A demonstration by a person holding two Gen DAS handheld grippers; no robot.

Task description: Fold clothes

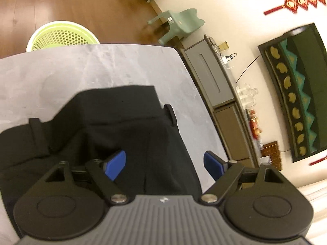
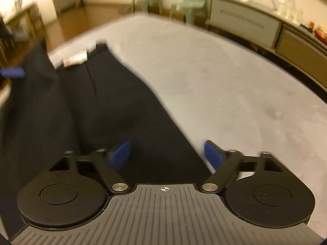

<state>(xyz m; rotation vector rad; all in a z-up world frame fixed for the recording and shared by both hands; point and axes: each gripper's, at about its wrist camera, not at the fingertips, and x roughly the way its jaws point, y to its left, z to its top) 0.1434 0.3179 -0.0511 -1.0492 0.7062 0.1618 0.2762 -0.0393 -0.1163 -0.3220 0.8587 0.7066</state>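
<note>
Left wrist view: one black garment (image 1: 122,126), apparently trousers, lies on the grey surface (image 1: 102,65). Its waistband end, with two belt loops visible, points toward the far edge of the surface, and the cloth runs back under the camera. The fabric is plain black, creased and lumped on the left side, flatter on the right. The left gripper (image 1: 164,166) hovers over the garment near the surface's right edge; its jaws stand wide apart and grip nothing. One blue pad sits over the cloth, the other over bare surface just past the cloth's edge. Beyond the far edge: one green perforated basket (image 1: 61,35) on the wood floor, two pale green chairs (image 1: 177,24) against the wall, and one long grey sideboard (image 1: 220,94).

Right wrist view (blurred): the same garment (image 2: 102,106) runs as a long dark strip from the near edge toward the far left corner of the surface (image 2: 224,81), leaving the right half bare. One small white label (image 2: 75,60) shows at the far end of the cloth; the left view does not show it. The right gripper (image 2: 167,155) has its jaws spread wide, holding nothing, straddling the cloth's right edge. One blue pad (image 2: 13,71), presumably of the other gripper, appears at the left. The two chairs (image 2: 192,2) and sideboard (image 2: 245,24) recur; the basket does not.
</note>
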